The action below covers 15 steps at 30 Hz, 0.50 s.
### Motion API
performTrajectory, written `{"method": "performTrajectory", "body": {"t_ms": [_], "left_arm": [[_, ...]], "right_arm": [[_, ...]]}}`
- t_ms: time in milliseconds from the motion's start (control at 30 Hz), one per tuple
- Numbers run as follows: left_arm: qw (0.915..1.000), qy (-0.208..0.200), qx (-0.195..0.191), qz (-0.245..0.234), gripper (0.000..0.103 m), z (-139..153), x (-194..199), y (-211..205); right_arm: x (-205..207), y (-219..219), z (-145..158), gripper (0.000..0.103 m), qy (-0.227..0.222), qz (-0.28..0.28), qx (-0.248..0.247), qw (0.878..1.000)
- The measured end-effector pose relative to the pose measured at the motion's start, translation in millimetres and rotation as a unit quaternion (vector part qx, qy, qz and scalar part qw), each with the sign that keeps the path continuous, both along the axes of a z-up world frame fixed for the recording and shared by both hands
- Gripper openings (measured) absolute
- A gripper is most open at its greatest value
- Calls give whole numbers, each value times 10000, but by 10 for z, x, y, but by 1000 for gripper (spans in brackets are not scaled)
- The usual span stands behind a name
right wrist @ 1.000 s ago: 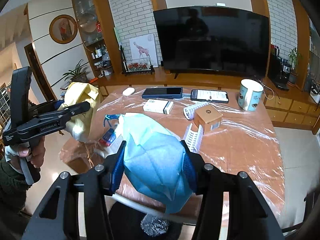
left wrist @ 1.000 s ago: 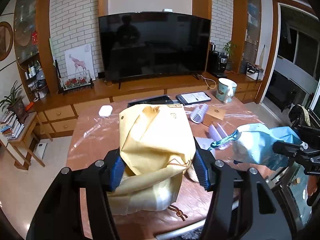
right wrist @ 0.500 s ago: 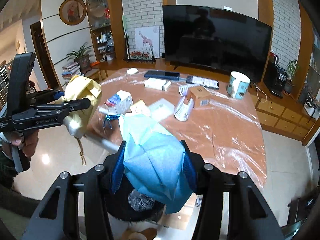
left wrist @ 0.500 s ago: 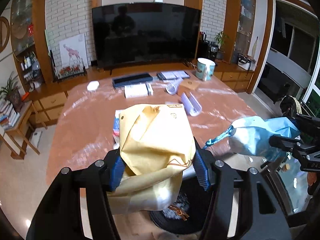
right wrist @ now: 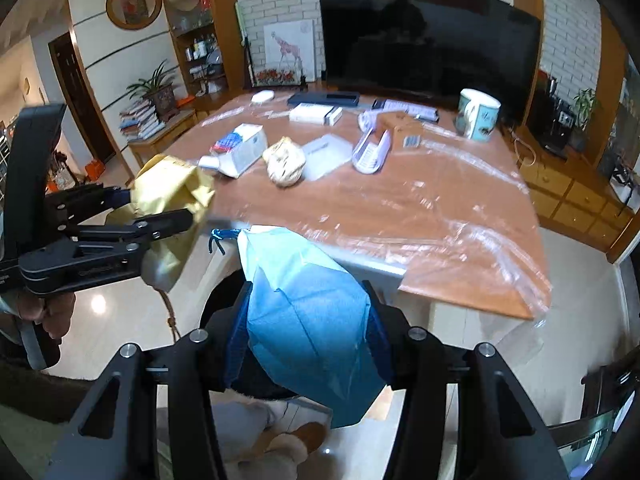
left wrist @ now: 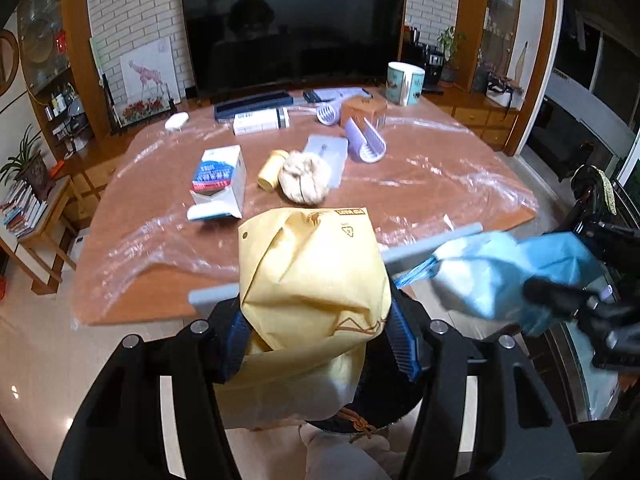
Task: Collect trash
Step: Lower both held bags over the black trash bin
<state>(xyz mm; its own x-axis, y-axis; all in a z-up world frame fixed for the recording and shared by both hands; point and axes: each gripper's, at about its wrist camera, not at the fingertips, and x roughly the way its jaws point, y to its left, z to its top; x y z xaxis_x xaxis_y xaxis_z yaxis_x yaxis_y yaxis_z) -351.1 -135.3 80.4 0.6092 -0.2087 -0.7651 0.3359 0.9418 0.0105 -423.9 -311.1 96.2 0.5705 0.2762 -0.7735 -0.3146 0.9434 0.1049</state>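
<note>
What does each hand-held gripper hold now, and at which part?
The left hand-held gripper clamps a crumpled yellow paper bag around its middle; the right hand-held gripper clamps a crumpled blue bag around its middle.

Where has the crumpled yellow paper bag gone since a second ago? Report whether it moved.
Yes. The crumpled yellow paper bag moved back off the brown table, toward the viewer, now past its near edge.

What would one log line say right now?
left gripper: shut on yellow bag | right gripper: shut on blue bag | both past table edge, over dark bin
</note>
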Motion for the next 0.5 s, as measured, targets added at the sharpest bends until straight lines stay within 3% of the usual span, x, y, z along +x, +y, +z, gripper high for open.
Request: {"method": "performTrajectory", "body": {"t_ms": [500], "left_arm": [[9992, 337, 115, 160, 59, -249, 47, -45]], "right_arm": [[88, 238, -289, 51, 359, -5, -218, 9991]]}}
